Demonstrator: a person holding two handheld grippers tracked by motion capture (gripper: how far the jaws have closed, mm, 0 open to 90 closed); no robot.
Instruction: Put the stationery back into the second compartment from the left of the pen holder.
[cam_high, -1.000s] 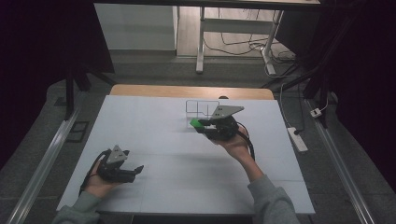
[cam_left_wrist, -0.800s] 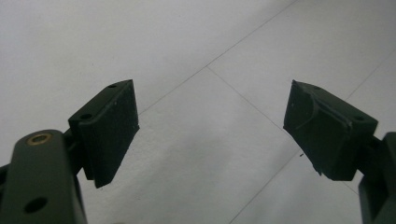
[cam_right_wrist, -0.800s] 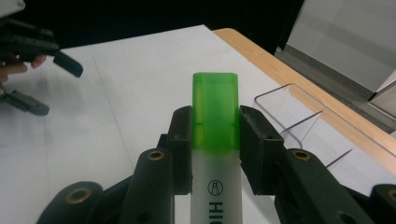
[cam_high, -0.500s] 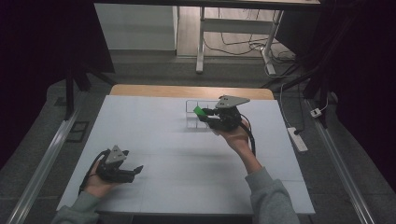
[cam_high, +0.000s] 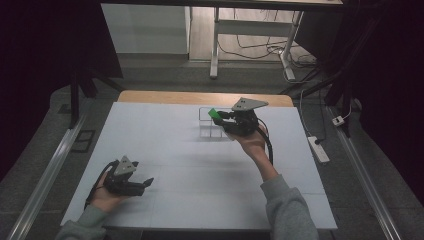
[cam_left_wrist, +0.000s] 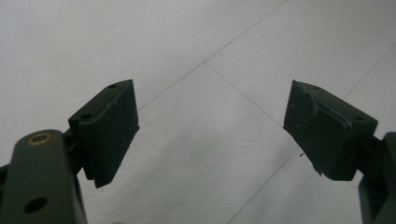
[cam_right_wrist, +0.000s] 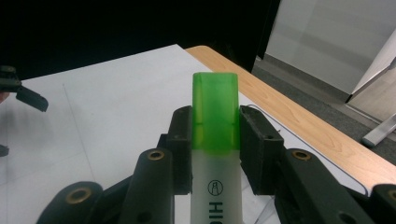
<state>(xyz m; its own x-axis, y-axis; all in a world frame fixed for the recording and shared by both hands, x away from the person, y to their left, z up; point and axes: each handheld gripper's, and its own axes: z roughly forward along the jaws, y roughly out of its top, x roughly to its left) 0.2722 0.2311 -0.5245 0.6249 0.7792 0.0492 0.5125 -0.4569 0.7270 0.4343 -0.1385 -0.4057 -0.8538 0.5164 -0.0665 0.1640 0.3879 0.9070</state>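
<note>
Left tongs (cam_high: 145, 184) rest low on the white surface (cam_high: 165, 150), jaws spread wide with nothing between them. To the right, the right tongs (cam_high: 220, 117) are clamped on a green-capped highlighter (cam_right_wrist: 215, 140), held above the surface just over a clear divided tray (cam_high: 207, 126) near the far edge. Judged progress: pick-up done; placing the highlighter into the tray and releasing remains.

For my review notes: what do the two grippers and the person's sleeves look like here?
Both the left gripper and the right gripper are black, each topped with a grey three-cornered plate. Their jaws end in flat black pads with brass-coloured pivot rings. A black cable trails from the right one. The sleeves are grey.
</note>
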